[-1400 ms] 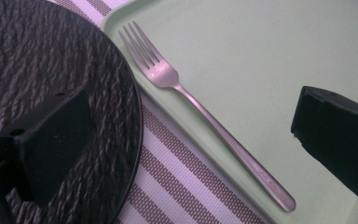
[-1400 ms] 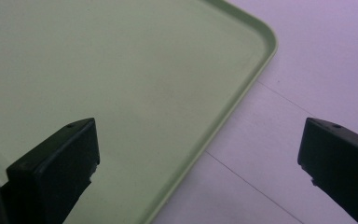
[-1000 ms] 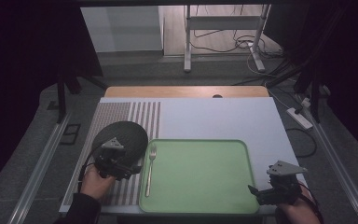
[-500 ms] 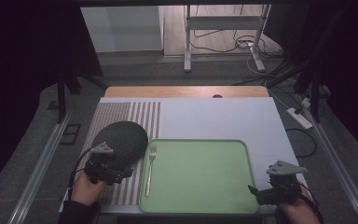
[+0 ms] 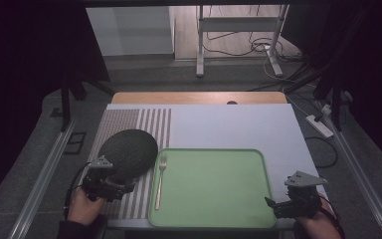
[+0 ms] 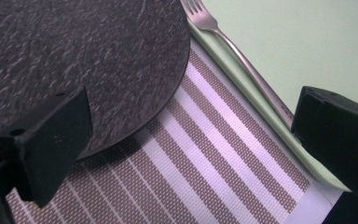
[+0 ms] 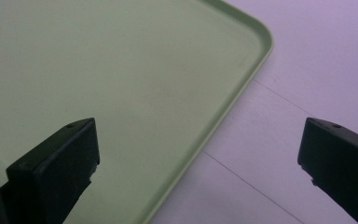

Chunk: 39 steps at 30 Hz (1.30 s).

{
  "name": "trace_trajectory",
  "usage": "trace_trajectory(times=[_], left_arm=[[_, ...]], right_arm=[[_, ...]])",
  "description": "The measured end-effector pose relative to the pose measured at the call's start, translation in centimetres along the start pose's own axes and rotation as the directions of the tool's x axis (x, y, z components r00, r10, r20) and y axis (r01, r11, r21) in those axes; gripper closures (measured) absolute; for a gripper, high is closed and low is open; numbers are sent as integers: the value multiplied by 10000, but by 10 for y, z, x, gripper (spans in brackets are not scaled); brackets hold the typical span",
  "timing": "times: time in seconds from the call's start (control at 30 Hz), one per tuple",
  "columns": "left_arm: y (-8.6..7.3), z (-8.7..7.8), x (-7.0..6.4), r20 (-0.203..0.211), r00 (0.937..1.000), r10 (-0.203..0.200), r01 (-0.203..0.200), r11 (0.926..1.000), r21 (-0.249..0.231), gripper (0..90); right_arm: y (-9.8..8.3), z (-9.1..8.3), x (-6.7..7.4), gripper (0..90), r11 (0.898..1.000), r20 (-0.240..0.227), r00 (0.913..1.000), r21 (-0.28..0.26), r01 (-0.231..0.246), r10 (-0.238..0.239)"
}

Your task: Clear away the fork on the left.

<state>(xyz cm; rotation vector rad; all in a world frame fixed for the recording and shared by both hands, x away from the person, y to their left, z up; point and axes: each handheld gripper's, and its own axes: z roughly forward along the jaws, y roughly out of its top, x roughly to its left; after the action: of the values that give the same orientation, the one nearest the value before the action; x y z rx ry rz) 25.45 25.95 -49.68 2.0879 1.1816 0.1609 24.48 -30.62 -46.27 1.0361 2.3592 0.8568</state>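
Note:
A dark round slate plate (image 5: 128, 153) (image 6: 74, 60) lies on a striped placemat (image 5: 124, 124) (image 6: 205, 172) at the table's left. A metal fork (image 5: 160, 179) (image 6: 242, 60) rests along the left rim of a light green tray (image 5: 214, 219) (image 7: 121, 84). My left gripper (image 5: 122, 188) (image 6: 191, 154) is open, low over the placemat, just off the plate's near edge, jaws wide apart. My right gripper (image 5: 273, 205) (image 7: 198, 163) is open beside the tray's near right corner, one jaw over the tray, the other over the bare table.
The white tabletop (image 5: 229, 124) (image 7: 307, 70) stretches behind and to the right of the tray, ending in a wooden strip (image 5: 199, 97) at the far edge. Metal rails (image 5: 40, 179) run along both sides. A power strip (image 5: 319, 125) lies on the floor to the right.
My left gripper has drawn back toward the person and to the left, from over the plate's near part to just off its edge. The right gripper has stayed put.

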Motion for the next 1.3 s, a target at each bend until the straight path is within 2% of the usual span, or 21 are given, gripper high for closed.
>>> trace_trajectory(times=[0.8,1.3], left_arm=[[-17,-19,3,-493,9984,-292,280,9993,-254,0],[-26,-27,6,-660,9965,-504,482,9983,-342,0]], right_arm=[[0,0,0,0,10000,54,10000,14,-64,63],[0,0,-1,0,9999,41,9999,-25,-103,103]])
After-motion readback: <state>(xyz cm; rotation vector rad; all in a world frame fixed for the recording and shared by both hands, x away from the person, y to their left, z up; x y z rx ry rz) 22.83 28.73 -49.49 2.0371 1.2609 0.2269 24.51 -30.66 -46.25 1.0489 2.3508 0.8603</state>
